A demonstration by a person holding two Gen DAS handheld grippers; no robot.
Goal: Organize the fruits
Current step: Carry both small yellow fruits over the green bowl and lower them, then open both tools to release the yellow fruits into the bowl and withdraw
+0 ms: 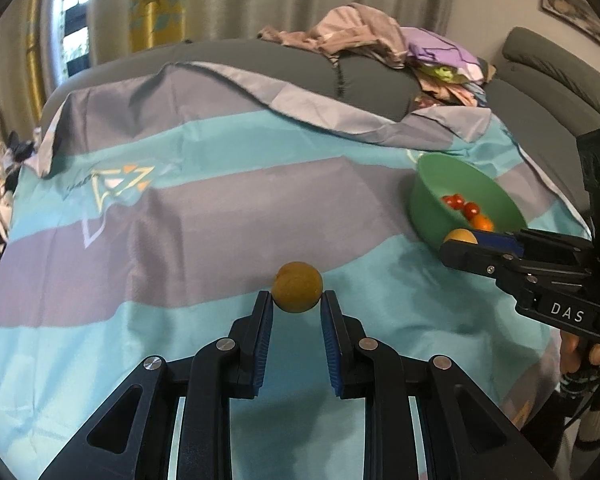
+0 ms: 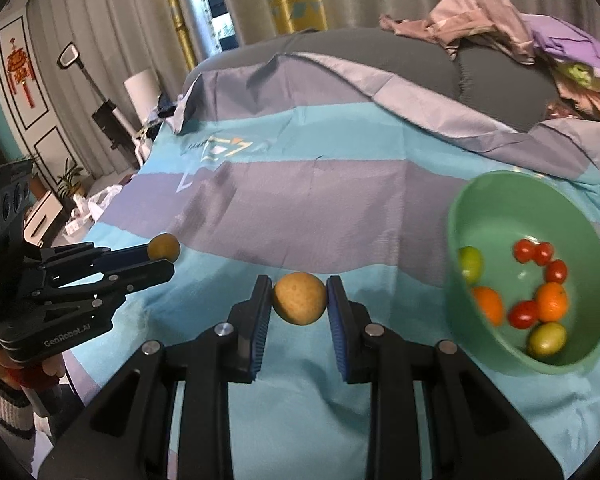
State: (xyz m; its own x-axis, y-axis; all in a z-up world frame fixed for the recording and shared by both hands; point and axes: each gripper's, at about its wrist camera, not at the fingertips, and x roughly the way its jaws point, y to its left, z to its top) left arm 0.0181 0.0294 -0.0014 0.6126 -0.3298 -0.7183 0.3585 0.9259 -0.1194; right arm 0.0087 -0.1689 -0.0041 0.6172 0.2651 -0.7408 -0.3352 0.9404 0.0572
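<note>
A: Report the condition of the left gripper (image 1: 296,300).

B: Its blue-padded jaws are clamped on a small round brownish-yellow fruit (image 1: 297,287), gripped at the tips and held clear of the teal-and-grey striped cloth (image 1: 180,208) below.

A: And the right gripper (image 2: 299,300)?

B: Same condition. Its jaws are clamped on a second round tan speckled fruit (image 2: 300,298), one pad pressing on each side, above the cloth.

A: Location of the receptacle?

B: The round green plastic bowl (image 2: 500,208) rests on the cloth to the right of the right gripper, tilted toward the camera. It contains red cherry tomatoes (image 2: 534,251), two small orange fruits (image 2: 552,301) and two small green fruits (image 2: 547,338).

A: Relative position of the two grippers?

B: Side by side, apart, neither touching the bowl. A hand (image 2: 40,368) in a striped sleeve holds the left unit.
</note>
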